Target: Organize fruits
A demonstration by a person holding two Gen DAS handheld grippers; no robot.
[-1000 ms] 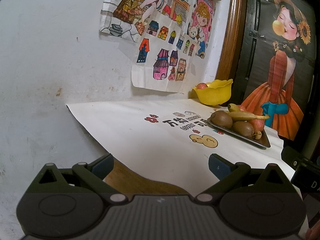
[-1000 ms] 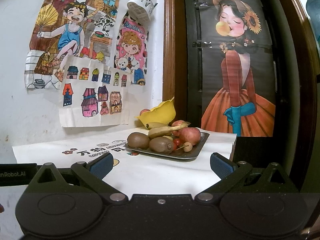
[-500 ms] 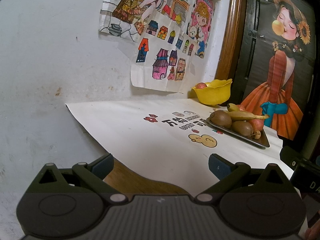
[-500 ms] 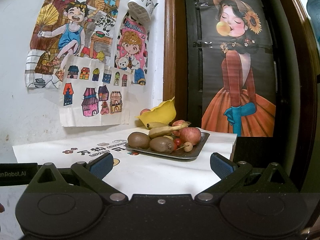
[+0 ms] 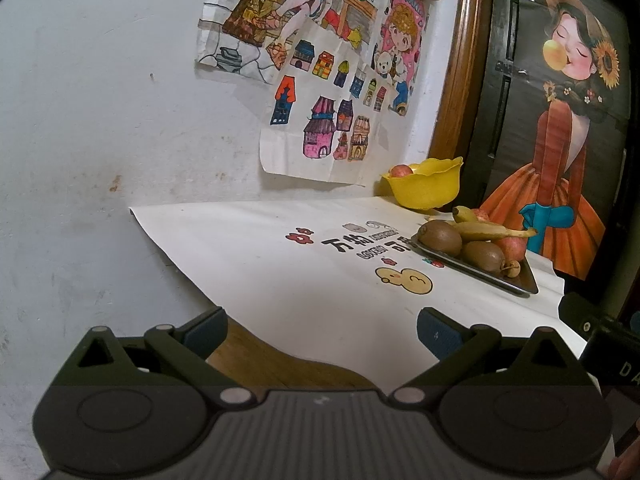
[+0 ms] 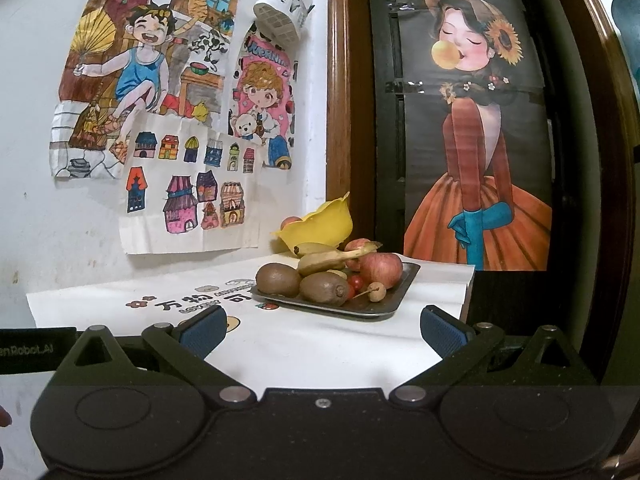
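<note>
A dark metal tray (image 6: 394, 302) (image 5: 520, 286) on the white printed sheet holds two kiwis (image 6: 278, 279), a banana (image 6: 328, 260), a red apple (image 6: 380, 269), cherry tomatoes and a small round brown fruit. Behind it stands a yellow bowl (image 6: 320, 228) (image 5: 426, 184) with one reddish fruit (image 5: 401, 170) inside. My right gripper (image 6: 322, 326) is open and empty, just short of the tray's near edge. My left gripper (image 5: 320, 330) is open and empty too, farther left over the sheet, well away from the tray.
The white sheet (image 5: 280, 264) covers a wooden table (image 5: 260, 364) set against a white wall with drawings (image 6: 176, 128). A wooden door frame (image 6: 338, 100) and a dark door with a poster (image 6: 476, 140) close off the back right. The table ends right of the tray.
The left wrist view has shifted very slightly; the right view is almost the same. Both grippers stay open and no fruit has moved.
</note>
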